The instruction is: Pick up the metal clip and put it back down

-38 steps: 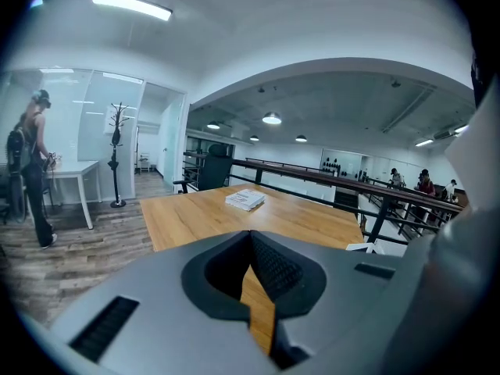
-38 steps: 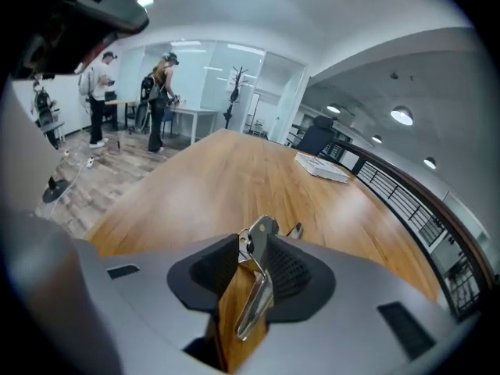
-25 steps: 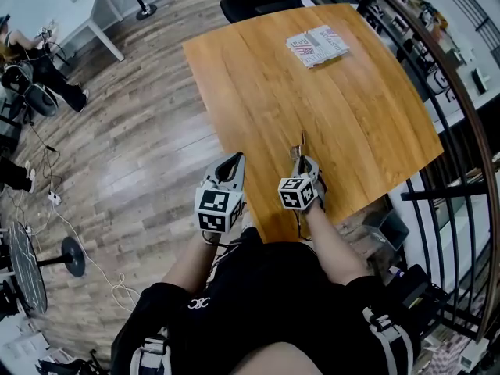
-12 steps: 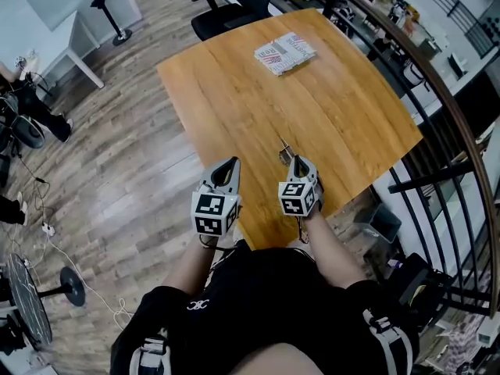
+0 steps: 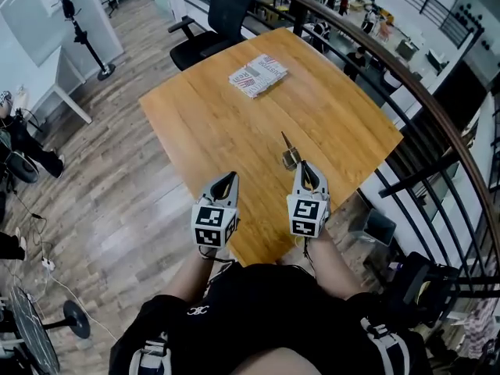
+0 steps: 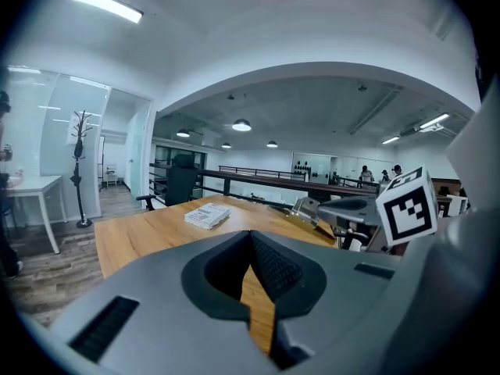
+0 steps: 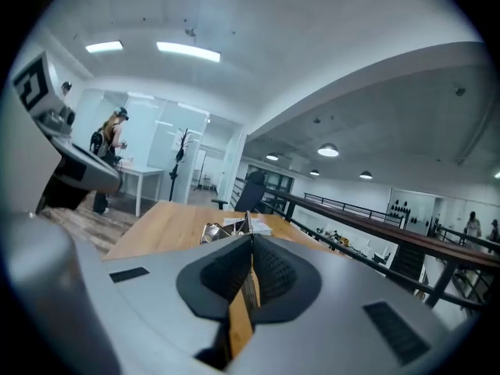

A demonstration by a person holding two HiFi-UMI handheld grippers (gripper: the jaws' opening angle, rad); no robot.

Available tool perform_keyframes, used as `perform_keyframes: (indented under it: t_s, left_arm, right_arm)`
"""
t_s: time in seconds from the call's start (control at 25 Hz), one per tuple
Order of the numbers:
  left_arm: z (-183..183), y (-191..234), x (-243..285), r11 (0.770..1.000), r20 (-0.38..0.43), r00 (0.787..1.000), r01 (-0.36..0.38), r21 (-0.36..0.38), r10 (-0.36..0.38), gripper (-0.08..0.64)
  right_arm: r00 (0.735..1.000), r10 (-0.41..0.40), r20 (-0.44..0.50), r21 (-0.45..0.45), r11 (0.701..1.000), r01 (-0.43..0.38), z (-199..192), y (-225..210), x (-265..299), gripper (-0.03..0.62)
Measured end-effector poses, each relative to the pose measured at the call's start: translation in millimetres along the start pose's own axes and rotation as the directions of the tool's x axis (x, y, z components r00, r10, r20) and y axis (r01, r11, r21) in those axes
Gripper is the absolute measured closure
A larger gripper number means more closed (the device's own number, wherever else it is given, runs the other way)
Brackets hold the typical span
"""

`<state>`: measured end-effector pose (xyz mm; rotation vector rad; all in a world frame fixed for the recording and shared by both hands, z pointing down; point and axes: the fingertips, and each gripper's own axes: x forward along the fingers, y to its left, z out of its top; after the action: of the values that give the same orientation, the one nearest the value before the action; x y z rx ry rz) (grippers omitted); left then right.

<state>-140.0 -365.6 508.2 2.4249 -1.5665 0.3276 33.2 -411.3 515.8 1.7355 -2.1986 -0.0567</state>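
Note:
The metal clip (image 5: 289,155) is a shiny binder-type clip with a long thin handle. It hangs just above the wooden table (image 5: 234,131), and my right gripper (image 5: 303,166) is shut on its handle. In the right gripper view the clip's body (image 7: 211,231) sticks out past the closed right gripper (image 7: 251,242). The left gripper view shows the clip (image 6: 307,208) raised off the tabletop. My left gripper (image 5: 226,177) hovers beside it over the table's near edge, shut and holding nothing, its jaws together (image 6: 251,237).
A folded printed booklet (image 5: 258,75) lies at the table's far side. A black office chair (image 5: 219,14) stands behind the table. A dark railing (image 5: 437,131) curves along the right. A coat stand (image 5: 78,30) and a white desk are at the left.
My right gripper has closed on the clip and lifted it off the table. Both grippers sit slightly farther apart, and the head view has tilted toward the table's far side.

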Motion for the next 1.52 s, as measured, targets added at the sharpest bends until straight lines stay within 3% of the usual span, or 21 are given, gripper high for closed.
perform_keyframes:
  t_s: [0.32, 0.88, 1.04, 1.24, 1.52]
  left_arm:
    - [15, -32, 8, 0.998, 0.008, 0.999, 0.039, 0.041, -0.039, 0.548]
    - [25, -58, 6, 0.995, 0.025, 0.998, 0.053, 0.079, -0.055, 0.548]
    - [24, -56, 2, 0.996, 0.024, 0.999, 0.043, 0.076, -0.045, 0.548]
    - [21, -44, -7, 0.998, 0.026, 1.0, 0.012, 0.065, -0.013, 0.548]
    - [11, -16, -30, 0.998, 0.015, 0.999, -0.053, 0.042, 0.052, 0.548]
  right_arm:
    - [0.987, -0.038, 0.156, 0.12, 0.993, 0.019, 43, -48, -48, 0.572]
    - [0.98, -0.07, 0.186, 0.145, 0.988, 0.043, 43, -73, -64, 0.572]
    - [0.981, -0.055, 0.187, 0.104, 0.994, 0.036, 44, -66, -61, 0.572]
    - [0.985, -0.018, 0.17, -0.036, 0.999, 0.024, 42, -40, -48, 0.572]
    - [0.992, 0.052, 0.111, -0.209, 0.978, -0.028, 15, 12, -20, 0.572]
